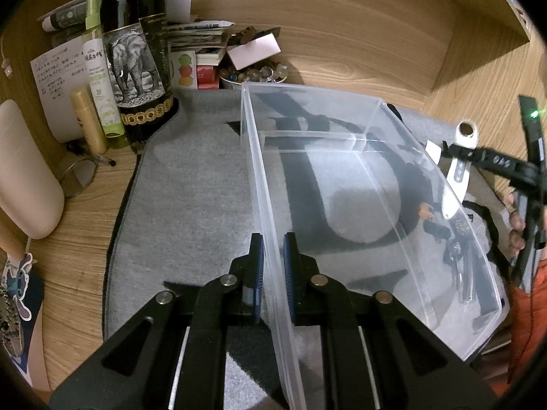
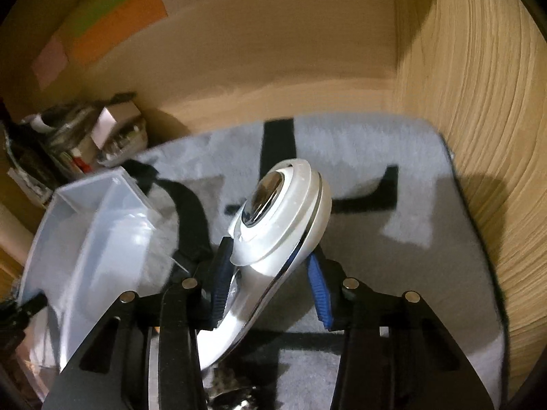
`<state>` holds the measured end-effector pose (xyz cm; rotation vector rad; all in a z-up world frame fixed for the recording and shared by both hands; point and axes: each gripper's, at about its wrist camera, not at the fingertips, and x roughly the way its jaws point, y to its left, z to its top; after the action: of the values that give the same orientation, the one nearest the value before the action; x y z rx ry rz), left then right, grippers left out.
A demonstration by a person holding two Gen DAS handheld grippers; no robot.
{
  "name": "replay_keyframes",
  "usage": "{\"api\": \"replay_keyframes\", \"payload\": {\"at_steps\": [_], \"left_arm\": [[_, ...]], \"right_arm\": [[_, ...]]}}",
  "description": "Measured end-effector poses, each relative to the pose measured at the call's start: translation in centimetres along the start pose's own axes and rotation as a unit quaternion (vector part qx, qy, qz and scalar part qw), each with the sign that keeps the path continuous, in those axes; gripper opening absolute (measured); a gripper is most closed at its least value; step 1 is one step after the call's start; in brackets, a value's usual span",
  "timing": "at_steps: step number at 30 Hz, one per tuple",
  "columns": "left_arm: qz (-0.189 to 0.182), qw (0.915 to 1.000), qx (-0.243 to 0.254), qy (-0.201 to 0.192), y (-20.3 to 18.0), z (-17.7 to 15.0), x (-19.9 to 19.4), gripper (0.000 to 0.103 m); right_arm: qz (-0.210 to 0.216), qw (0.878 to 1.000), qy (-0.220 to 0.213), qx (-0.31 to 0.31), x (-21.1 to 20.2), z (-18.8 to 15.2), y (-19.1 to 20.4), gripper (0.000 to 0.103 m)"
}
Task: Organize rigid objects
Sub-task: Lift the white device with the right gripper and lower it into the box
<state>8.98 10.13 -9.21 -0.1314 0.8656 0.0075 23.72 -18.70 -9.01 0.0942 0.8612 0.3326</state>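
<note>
1. Clear plastic bin (image 1: 376,184) sits on a grey felt mat (image 1: 191,198) on a wooden desk (image 1: 78,249); an inner divider wall crosses it near the far end.
2. Left gripper (image 1: 272,266): the two blue-padded fingers straddle the bin's near long wall, one pad outside, one inside. Pads sit very close to the wall; whether they press on it cannot be told.
3. Right gripper (image 2: 270,283): pinching a white handheld tool (image 2: 280,218) with a round head and a chrome button on its face. The left pad is on the tool's neck; the right pad (image 2: 319,294) lies just beside the head's edge. The handle runs back between the fingers.
4. The tool is held in the air above the mat, to the right of the bin. In the left wrist view it (image 1: 458,171) shows just outside the bin's right wall.
5. Small dark items (image 1: 458,259) lie by the right wall, seen through the plastic; inside or outside cannot be told.
6. Beyond the mat's far left corner: dark bottle with an elephant label (image 1: 136,54), green spray bottle (image 1: 99,68), gold tube (image 1: 88,119), stacked papers (image 1: 198,34).
</note>
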Motion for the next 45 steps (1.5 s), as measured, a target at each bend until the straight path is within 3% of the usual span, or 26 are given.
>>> {"api": "replay_keyframes", "payload": {"at_steps": [4, 15, 22, 27, 34, 45], "left_arm": [[-0.001, 1.0, -0.003, 0.004, 0.0, 0.1, 0.0, 0.012], [0.01, 0.9999, 0.003, 0.004, -0.1, 0.2, 0.0, 0.011], [0.014, 0.9999, 0.004, 0.004, -0.3, 0.3, 0.1, 0.011], [0.006, 1.0, -0.001, 0.008, 0.0, 0.3, 0.2, 0.011], [0.003, 1.0, -0.001, 0.006, 0.1, 0.2, 0.3, 0.011], [0.002, 1.0, 0.003, 0.006, 0.0, 0.2, 0.2, 0.011]], "right_arm": [[0.009, 0.999, -0.03, -0.013, -2.3, 1.1, 1.1, 0.032], [0.051, 0.993, -0.092, -0.057, -7.7, 3.1, 5.4, 0.032], [0.099, 0.985, -0.103, -0.101, -9.5, 3.0, 9.1, 0.032], [0.117, 0.98, -0.081, -0.137, -8.6, 2.1, 12.1, 0.032], [0.121, 0.976, -0.015, -0.18, -4.2, 0.1, 15.3, 0.032], [0.112, 0.967, 0.058, -0.222, 0.4, -0.7, 17.9, 0.032]]}}
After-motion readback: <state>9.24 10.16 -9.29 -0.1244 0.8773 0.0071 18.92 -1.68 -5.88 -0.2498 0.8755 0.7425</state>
